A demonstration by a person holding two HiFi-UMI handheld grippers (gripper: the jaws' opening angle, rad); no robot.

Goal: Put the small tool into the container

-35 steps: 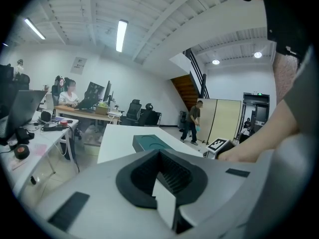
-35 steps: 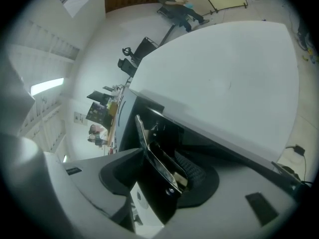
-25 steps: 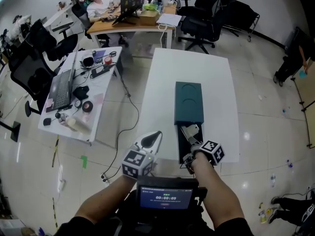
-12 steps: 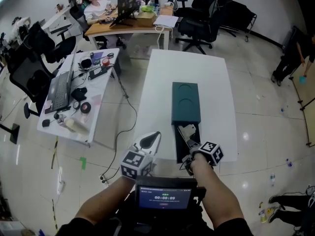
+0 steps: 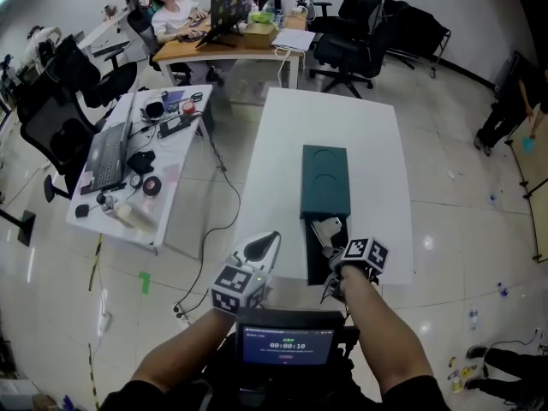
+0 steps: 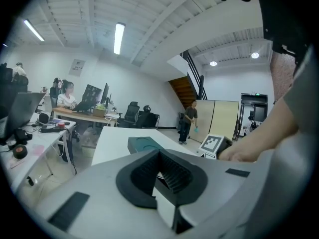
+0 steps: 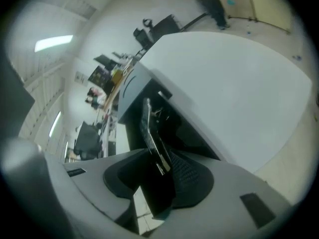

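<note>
A dark green long container lies on the white table, and its near end stands open as a black cavity. My right gripper reaches down over that open end. Its jaws have just been closing and are shut on the small tool. In the right gripper view the tool is a thin dark and silver bar standing up from between the pads, above the cavity. My left gripper hangs off the table's near left edge, its fingertips together with nothing held.
A cluttered white desk with a laptop and cables stands to the left. Office chairs and a desk with a seated person are at the back. Another person stands far right. A screen device sits at my chest.
My right gripper has rolled and tipped a little above the container's open end, and its marker cube now shows a different face. The left gripper has stayed put.
</note>
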